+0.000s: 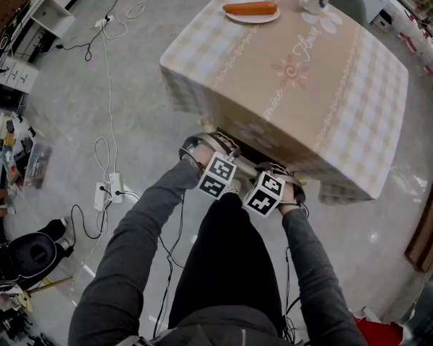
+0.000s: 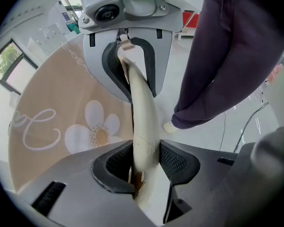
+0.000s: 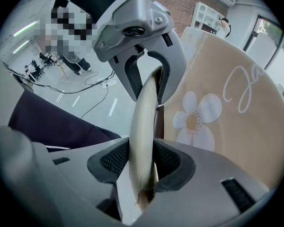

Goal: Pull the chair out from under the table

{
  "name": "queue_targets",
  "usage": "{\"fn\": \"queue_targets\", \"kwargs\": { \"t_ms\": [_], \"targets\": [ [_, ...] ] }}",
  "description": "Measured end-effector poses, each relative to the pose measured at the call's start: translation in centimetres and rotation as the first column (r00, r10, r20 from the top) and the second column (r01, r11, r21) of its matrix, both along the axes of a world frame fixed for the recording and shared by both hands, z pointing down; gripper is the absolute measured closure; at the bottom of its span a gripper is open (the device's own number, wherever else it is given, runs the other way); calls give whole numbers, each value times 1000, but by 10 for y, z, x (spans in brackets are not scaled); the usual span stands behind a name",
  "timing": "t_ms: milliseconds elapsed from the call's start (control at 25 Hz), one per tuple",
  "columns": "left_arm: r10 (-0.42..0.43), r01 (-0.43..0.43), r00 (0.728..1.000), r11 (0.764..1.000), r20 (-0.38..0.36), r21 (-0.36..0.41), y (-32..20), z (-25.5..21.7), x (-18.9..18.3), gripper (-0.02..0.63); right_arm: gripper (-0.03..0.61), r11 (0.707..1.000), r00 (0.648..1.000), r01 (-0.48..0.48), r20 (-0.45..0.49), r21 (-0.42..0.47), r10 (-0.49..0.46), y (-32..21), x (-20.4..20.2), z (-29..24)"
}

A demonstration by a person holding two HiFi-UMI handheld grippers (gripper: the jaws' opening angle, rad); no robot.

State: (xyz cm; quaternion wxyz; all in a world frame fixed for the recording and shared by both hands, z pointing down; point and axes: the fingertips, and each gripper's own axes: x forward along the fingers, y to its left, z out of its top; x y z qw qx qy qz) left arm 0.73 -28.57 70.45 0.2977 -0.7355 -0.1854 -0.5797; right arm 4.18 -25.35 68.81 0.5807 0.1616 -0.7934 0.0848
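The chair shows only as the cream, curved top edge of its backrest, which runs between both pairs of jaws and appears again in the right gripper view. My left gripper is shut on that edge, its ribbed pads pressing both faces. My right gripper is shut on the same edge a little further along. Each gripper view shows the other gripper clamped ahead: the right gripper and the left gripper. In the head view both grippers, left and right, sit side by side at the table's near edge and hide the chair.
The table wears a beige checked cloth with flower print that hangs down beside the backrest. On its far end are a plate with a carrot and a cup. A power strip and cables lie on the floor at left. The person's dark-trousered legs stand right behind the chair.
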Motion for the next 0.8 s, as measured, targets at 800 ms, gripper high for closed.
{"fn": "queue_targets", "kwargs": {
  "t_ms": [800],
  "targets": [
    [-35,35,999,999,33,23,15,1,-5,451,423,999,999,18,28,37,-19,15,-4,-1]
  ]
}}
